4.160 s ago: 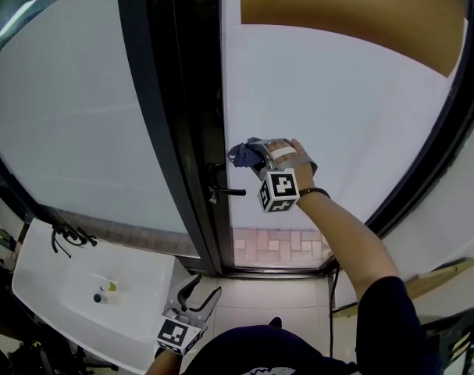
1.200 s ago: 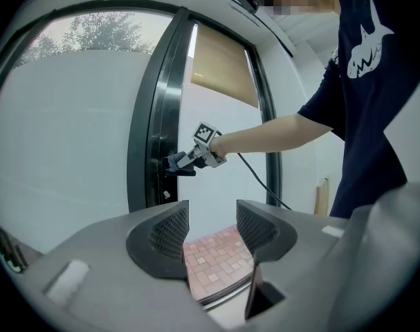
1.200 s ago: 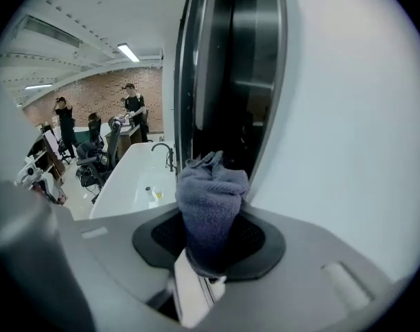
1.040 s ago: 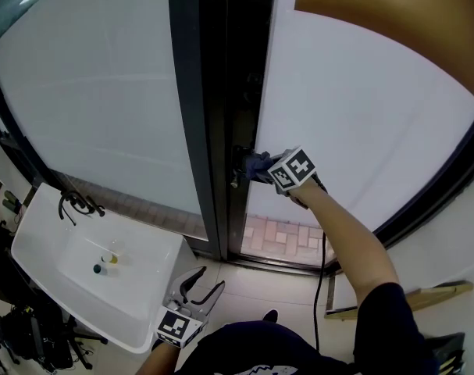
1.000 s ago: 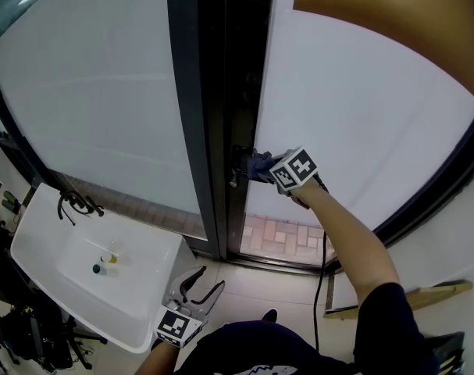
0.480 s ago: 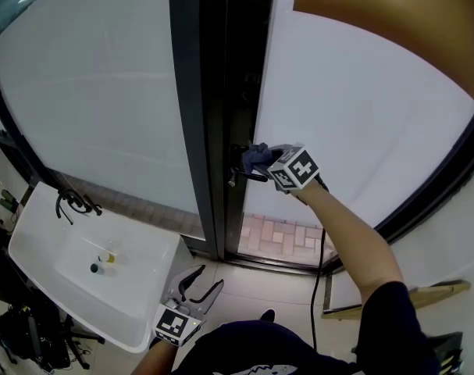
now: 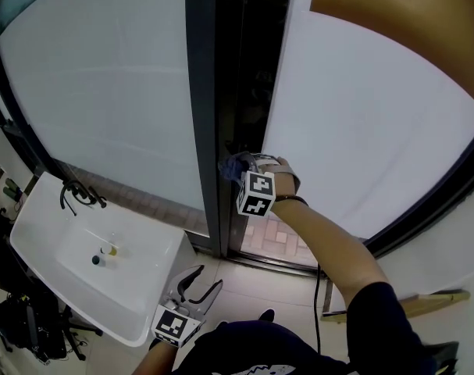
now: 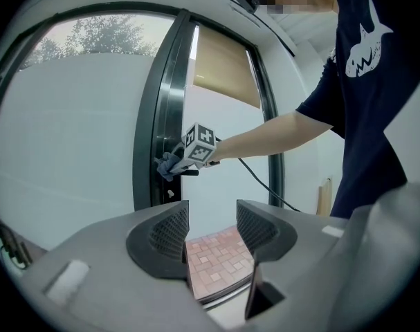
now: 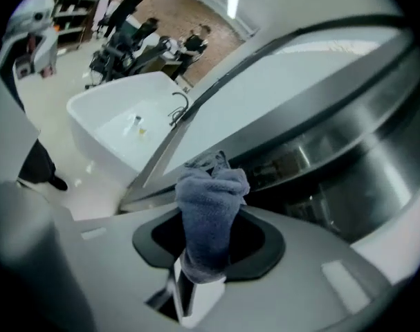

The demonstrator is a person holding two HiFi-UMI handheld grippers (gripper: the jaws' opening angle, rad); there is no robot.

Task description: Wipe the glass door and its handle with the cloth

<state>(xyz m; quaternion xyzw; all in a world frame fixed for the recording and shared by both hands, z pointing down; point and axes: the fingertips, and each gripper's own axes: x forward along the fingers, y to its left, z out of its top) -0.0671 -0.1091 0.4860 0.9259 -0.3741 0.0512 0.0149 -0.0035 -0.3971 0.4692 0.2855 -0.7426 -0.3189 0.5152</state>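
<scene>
The right arm reaches out from the lower right of the head view, forearm bare and nearly straight, the hand closed around the right gripper [image 7: 249, 170] with its marker cube [image 7: 258, 194] turned toward the camera. The gripper's tip sits at the dark upright frame [image 7: 221, 76], at the left edge of the frosted glass door [image 7: 361, 131]. Its jaws are clamped on a blue-grey cloth [image 9: 208, 213], which rises from between them in a bunched wad and folds over at the top; the wad lies against the frame, ahead of the jaws. In the left gripper view a short dark handle [image 8: 187, 172] pokes out just below the cube, with the cloth beside it; whether the two touch cannot be told. The left gripper [image 8: 212, 227] hangs low by the person's torso, well apart from the door, pointing toward its foot. Its jaws stand spread with nothing in them, only brick-patterned paving [image 8: 216, 258] showing through the gap. A white sink [image 7: 33, 244] sits to the left below the other frosted pane.
</scene>
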